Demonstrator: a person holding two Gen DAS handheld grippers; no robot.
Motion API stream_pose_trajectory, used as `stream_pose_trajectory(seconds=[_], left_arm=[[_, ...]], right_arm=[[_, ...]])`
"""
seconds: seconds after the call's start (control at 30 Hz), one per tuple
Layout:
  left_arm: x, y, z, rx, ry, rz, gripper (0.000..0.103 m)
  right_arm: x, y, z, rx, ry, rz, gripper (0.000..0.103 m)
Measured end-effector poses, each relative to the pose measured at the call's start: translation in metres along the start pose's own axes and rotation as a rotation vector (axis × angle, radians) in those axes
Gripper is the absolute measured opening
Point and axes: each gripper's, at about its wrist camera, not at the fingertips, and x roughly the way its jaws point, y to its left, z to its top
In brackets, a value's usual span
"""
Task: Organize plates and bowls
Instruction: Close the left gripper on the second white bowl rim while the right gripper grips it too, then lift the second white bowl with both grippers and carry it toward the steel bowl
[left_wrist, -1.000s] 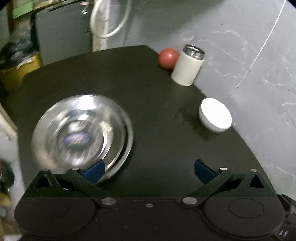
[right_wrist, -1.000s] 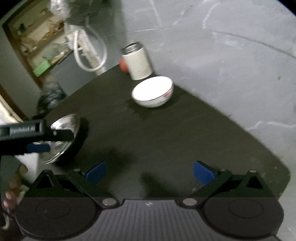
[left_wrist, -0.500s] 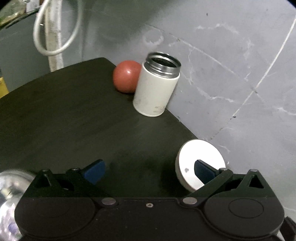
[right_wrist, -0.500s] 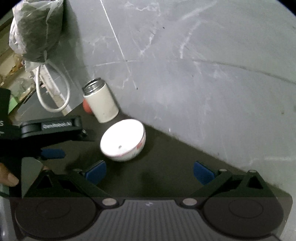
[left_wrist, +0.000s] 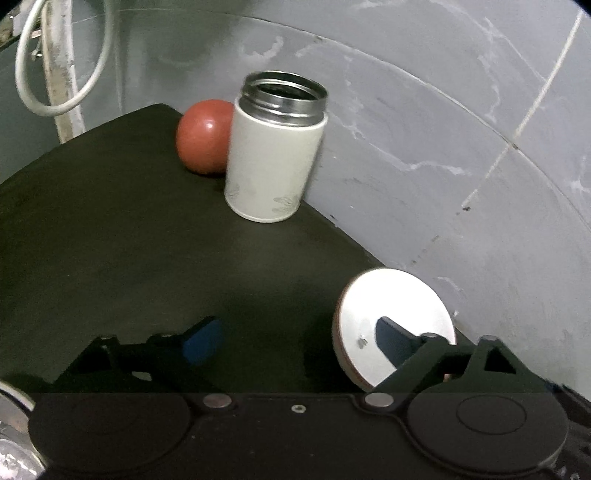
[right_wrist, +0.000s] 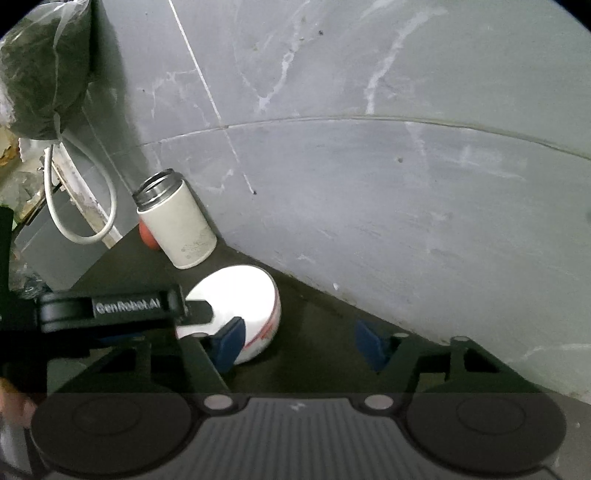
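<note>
On the dark table (left_wrist: 110, 240) there was one white bowl (left_wrist: 391, 317) with a red band on its side, one white canister (left_wrist: 273, 155) with an open metal mouth, and one red ball (left_wrist: 201, 134) touching the canister on its far side. A sliver of one steel plate (left_wrist: 11, 435) showed at the lower left corner of the left wrist view. One looped white cable (left_wrist: 62, 62) hung against the grey wall (left_wrist: 443, 129) behind the table.

The bowl stood near the table's edge by the wall, not far from the canister. The left gripper (left_wrist: 295, 338) was spread wide and held nothing; its right finger lay over the bowl's white inside while its left finger stood over bare table. In the right wrist view the left gripper (right_wrist: 110, 310) reached across the bowl (right_wrist: 251, 295) from the left. The right gripper (right_wrist: 303, 341) was likewise spread wide and empty, its left finger in front of the bowl's outer side, though contact could not be told.

A second earlier the left gripper had hovered beside the steel plate, with the bowl well ahead of it. Since then it had swung over to the bowl, and the plate had slipped almost out of its view. The right gripper had also closed in, so the bowl, once far off across the table, sat right at its left finger.
</note>
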Motion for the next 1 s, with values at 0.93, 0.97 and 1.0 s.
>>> stream_pose_trajectory(seconds=[0.93,0.97,1.0], left_arm=[[0.006,-0.013,-0.006,-0.002,0.017,-0.061,0.011],[0.005,-0.013,-0.006,-0.008,0.018,-0.059,0.01],[0.002,-0.014,-0.007,-0.01,0.015,-0.058,0.01]], right_arm=[[0.042,0.011,0.009,-0.033,0.095,0.104,0.02],[0.041,0.011,0.009,-0.027,0.103,0.11,0.02],[0.039,0.009,0.009,-0.019,0.111,0.117,0.02]])
